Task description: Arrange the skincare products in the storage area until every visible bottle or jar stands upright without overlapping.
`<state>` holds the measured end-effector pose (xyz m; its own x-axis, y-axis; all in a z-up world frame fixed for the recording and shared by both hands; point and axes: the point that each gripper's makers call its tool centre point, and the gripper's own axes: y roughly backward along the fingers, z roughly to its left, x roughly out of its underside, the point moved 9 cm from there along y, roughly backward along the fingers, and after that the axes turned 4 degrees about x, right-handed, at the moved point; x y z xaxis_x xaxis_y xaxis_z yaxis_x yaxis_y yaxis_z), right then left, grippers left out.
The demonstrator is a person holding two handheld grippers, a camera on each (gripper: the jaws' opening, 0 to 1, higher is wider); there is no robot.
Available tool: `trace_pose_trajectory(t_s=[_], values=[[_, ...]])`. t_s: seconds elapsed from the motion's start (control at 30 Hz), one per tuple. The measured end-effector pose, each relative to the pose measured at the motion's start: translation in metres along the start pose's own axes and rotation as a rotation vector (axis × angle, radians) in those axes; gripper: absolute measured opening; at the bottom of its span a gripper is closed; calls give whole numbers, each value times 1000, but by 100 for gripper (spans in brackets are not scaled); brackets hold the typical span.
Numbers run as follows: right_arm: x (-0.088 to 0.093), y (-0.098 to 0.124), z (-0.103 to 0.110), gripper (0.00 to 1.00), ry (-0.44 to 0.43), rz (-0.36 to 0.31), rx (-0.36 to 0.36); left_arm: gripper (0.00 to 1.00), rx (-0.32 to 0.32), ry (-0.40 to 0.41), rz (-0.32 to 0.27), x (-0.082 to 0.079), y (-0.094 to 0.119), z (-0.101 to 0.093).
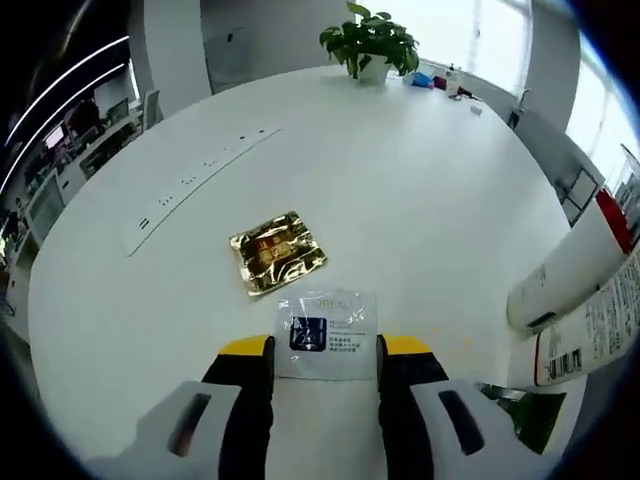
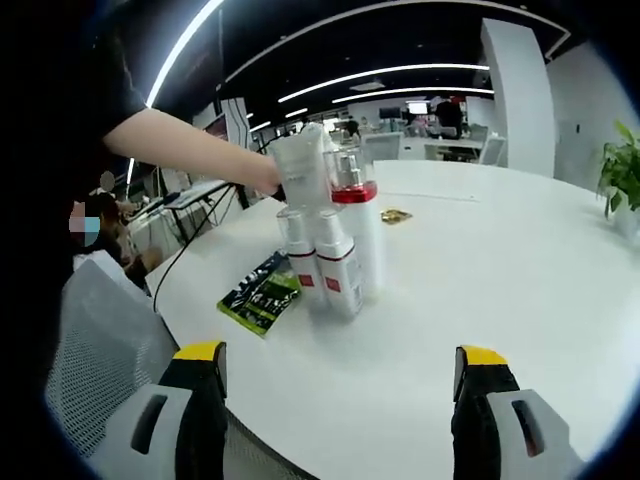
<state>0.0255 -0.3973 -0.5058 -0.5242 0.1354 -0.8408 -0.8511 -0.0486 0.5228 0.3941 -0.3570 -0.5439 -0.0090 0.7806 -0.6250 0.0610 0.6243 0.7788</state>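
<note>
1. White round table (image 1: pixel 420 200): landmark; carries all items.
2. Bottle cluster (image 2: pixel 335 250), table's near edge by the dark-green sachet (image 2: pixel 262 297): upright, packed touching, red-capped bottle (image 2: pixel 352 190) tallest; a person's arm (image 2: pixel 190 150) reaches in, prob. steadying a white tube (image 2: pixel 298 170).
3. Right gripper (image 2: pixel 340 385): jaws wide, empty, well short of cluster.
4. Left gripper (image 1: pixel 325 365): jaws narrow-ish, straddling clear sachet (image 1: pixel 327 335) marked "L'OREAL", not gripping.
5. Gold sachet (image 1: pixel 277 252): flat, just beyond; writing unreadable.

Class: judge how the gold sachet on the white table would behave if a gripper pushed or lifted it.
The gold sachet lies flat and looks thin, so it is probably light and would slide on the smooth table rather than roll or tip. Its crinkled foil suggests it is floppy and would bend when lifted by an edge.
</note>
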Motion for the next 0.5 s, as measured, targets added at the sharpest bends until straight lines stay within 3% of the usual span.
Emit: trace_pose_trajectory(t_s=[0.5], values=[[-1, 1, 0, 99, 6, 1, 11, 33, -3, -2, -10, 0, 4, -1]])
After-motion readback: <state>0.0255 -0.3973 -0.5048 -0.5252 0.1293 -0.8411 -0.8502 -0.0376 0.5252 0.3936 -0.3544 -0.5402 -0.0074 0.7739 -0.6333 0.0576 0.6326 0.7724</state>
